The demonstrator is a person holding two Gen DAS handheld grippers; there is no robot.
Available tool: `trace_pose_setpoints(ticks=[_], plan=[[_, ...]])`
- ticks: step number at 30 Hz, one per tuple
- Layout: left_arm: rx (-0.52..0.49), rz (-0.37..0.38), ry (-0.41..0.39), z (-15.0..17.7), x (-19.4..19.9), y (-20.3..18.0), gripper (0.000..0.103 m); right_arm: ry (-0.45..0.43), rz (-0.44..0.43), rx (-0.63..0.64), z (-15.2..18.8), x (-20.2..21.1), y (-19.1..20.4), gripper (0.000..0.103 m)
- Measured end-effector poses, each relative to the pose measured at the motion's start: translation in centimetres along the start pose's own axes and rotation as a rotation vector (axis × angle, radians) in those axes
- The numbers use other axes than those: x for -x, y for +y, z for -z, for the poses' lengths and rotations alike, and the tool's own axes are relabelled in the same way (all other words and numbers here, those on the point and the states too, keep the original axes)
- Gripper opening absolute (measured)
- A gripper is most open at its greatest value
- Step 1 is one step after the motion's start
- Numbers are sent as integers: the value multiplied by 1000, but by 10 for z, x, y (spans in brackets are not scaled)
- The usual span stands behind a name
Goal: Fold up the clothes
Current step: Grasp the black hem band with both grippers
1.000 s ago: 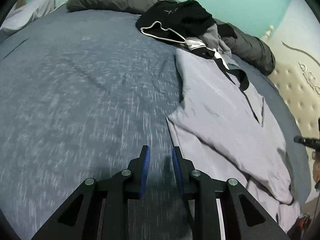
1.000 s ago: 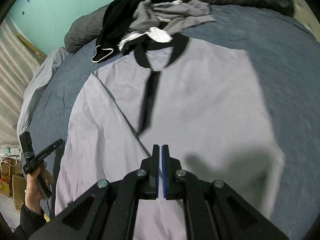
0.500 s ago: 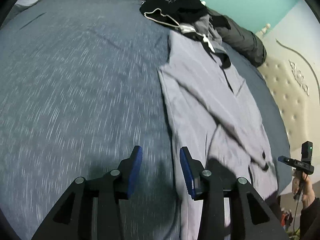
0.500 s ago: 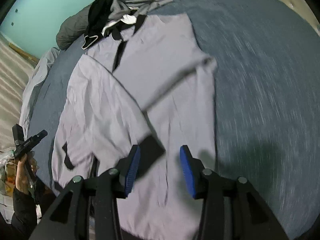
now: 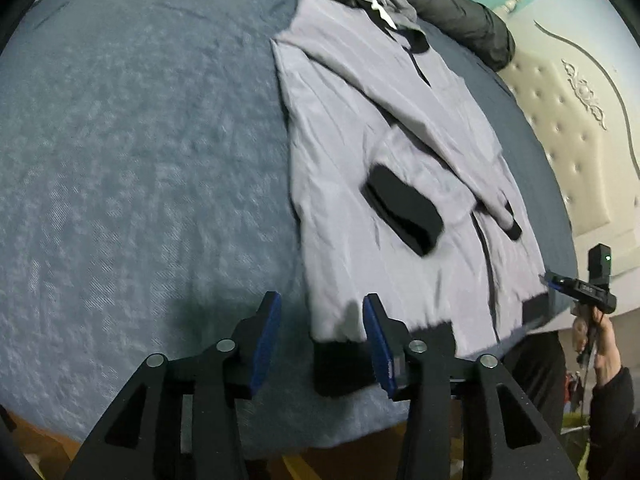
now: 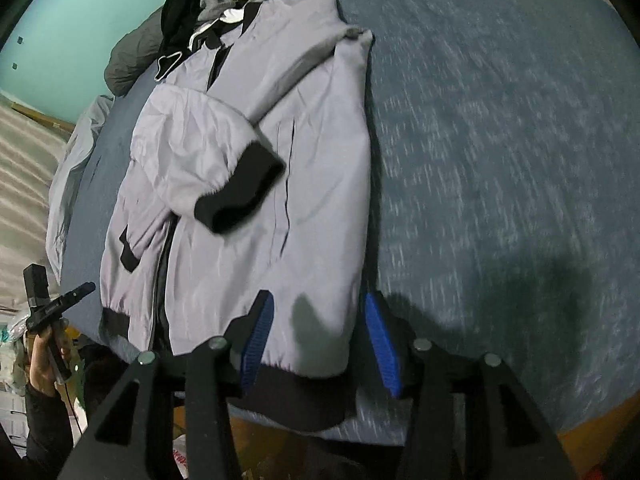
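Blue-grey bedspread (image 5: pixel 140 160) under everything, teal wall behind, a padded cream headboard (image 5: pixel 576 168) off to one side in the left wrist view.

Grey jacket (image 5: pixel 360 152) spread flat along the near edge of the bed, collar away from the cameras, black hem band nearest them. Both sleeves folded in across the chest; one black cuff (image 5: pixel 402 214) lying on the front panel, the other cuff (image 5: pixel 512 226) smaller and further off. Zip line running down the middle toward the hem.

Left gripper (image 5: pixel 320 340) poised over one hem corner, jaws opening, the black band and grey cloth lying between the blue pads without being pressed. Right gripper (image 6: pixel 318 340) likewise over the opposite hem corner, jaws opening, fabric between the pads but untouched by them. Each gripper visible at the far edge of the other's view, held in a hand.

Heap of dark clothes (image 6: pixel 224 4) just beyond the collar, a grey pillow (image 6: pixel 128 68) behind that.

A second ago: right jaws shut over the mid-chest, left ones narrow over bare bedspread beside the jacket. Since then both drawn back to the hem, and the sleeve now folded in.
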State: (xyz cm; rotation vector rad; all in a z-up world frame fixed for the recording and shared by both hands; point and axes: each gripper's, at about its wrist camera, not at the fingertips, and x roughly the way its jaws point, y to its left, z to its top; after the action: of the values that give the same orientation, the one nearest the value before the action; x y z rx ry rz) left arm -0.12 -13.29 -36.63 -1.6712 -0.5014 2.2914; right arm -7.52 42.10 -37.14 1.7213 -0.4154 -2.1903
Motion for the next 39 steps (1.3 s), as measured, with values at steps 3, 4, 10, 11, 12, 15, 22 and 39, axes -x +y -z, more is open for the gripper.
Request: trace_pose_setpoints(ticks=[3, 4, 10, 11, 12, 15, 22, 39], plan=[[-5, -14, 27, 9, -8, -6, 51, 18, -11, -6, 8, -4, -2, 49], [-3, -16, 32, 11, -10, -7, 51, 22, -15, -11, 10, -6, -4, 49], [5, -3, 53, 18, -22, -12, 51, 32, -57, -58, 15, -10, -10, 49], [1, -7, 55, 19, -24, -13, 51, 35, -58, -57, 15, -11, -10, 49], [1, -5, 56, 20, -27, -13, 51, 39, -59, -55, 16, -12, -9, 49], [11, 7, 62, 22, -32, -13, 51, 49, -70, -49, 19, -15, -6, 49], [-29, -21, 59, 29, -36, -23, 36, 51, -72, -54, 22, -17, -2, 49], [-173, -41, -64, 31, 17, -72, 10, -23, -80, -4, 31, 0, 30, 11]])
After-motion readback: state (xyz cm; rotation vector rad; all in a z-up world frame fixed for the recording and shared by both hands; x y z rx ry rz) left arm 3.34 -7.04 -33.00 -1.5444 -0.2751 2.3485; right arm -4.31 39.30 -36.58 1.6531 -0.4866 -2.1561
